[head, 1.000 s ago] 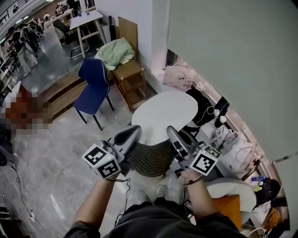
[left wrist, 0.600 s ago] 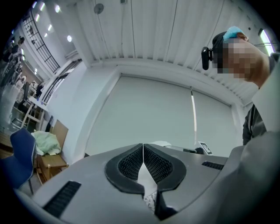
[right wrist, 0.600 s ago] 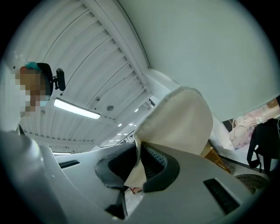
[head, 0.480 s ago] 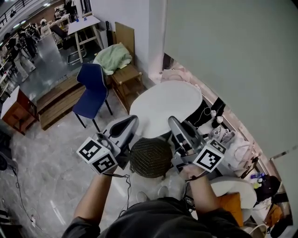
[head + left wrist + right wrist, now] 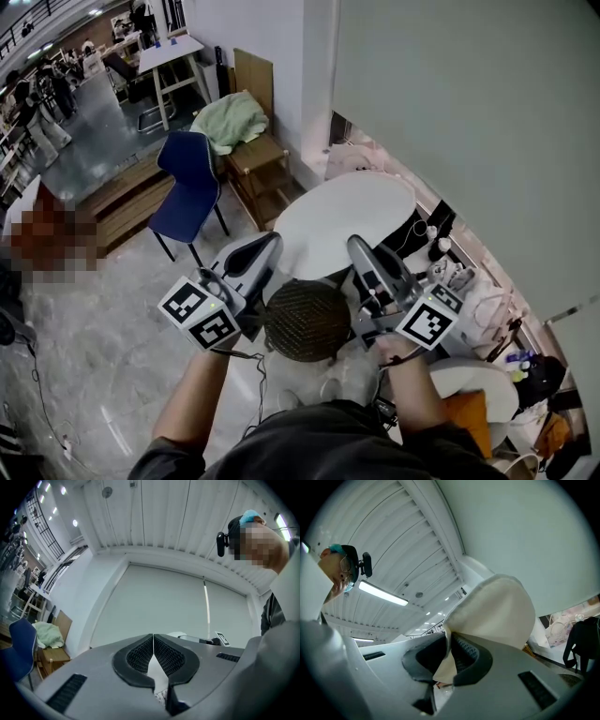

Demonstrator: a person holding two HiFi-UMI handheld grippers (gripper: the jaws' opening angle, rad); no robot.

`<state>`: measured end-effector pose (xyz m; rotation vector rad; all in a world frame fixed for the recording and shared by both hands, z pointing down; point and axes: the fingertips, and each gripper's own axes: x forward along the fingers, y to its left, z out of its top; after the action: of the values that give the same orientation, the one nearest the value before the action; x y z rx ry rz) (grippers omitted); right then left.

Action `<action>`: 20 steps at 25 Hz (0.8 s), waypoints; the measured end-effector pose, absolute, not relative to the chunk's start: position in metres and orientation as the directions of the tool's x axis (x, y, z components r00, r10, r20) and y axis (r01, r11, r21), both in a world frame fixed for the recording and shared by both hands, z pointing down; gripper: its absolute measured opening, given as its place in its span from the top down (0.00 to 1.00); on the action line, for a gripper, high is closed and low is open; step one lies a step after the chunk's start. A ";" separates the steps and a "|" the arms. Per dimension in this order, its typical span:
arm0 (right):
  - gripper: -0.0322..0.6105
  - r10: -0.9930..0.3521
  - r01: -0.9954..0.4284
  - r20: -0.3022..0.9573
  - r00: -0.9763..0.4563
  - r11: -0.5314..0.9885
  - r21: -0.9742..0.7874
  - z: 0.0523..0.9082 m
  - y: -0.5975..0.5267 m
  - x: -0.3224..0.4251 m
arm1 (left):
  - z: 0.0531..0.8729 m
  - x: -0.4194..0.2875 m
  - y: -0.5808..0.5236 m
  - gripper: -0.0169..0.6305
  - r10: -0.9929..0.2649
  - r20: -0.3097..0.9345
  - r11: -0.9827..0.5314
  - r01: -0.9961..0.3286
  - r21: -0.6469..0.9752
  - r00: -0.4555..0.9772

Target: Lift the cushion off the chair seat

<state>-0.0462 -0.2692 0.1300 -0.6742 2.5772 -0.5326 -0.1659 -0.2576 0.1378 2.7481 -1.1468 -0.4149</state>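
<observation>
Above the dark woven chair seat [image 5: 305, 319], the white cushion [image 5: 342, 216] hangs clear, its near rim pinched by the left hand-held gripper [image 5: 270, 248] and the right hand-held gripper [image 5: 358, 248]. The seat hides the chair's legs.

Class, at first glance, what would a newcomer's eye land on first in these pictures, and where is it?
The big round white cushion at the centre of the head view, held up by its near edge between the left gripper and the right gripper, both shut on its fabric. Just beneath it sits the dark woven chair seat; a blue chair stands further left.
</observation>
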 end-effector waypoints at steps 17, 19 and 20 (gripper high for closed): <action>0.89 -0.530 -0.372 -0.286 -0.798 0.807 -0.458 0.135 -0.268 -0.051 | 0.146 -0.171 -0.255 0.96 -0.719 -0.194 -0.694 -0.678 0.243 0.667; 0.89 -0.530 -0.372 -0.283 -0.799 0.806 -0.460 0.137 -0.268 -0.052 | 0.147 -0.171 -0.255 0.96 -0.719 -0.192 -0.695 -0.677 0.242 0.668; 0.89 -0.530 -0.371 -0.283 -0.799 0.806 -0.461 0.137 -0.268 -0.052 | 0.146 -0.171 -0.255 0.96 -0.718 -0.192 -0.695 -0.677 0.241 0.669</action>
<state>-0.0522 -0.2683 0.1370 -0.6774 2.5892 -0.5445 -0.1706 -0.2547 0.1465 2.7315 -1.1499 -0.4105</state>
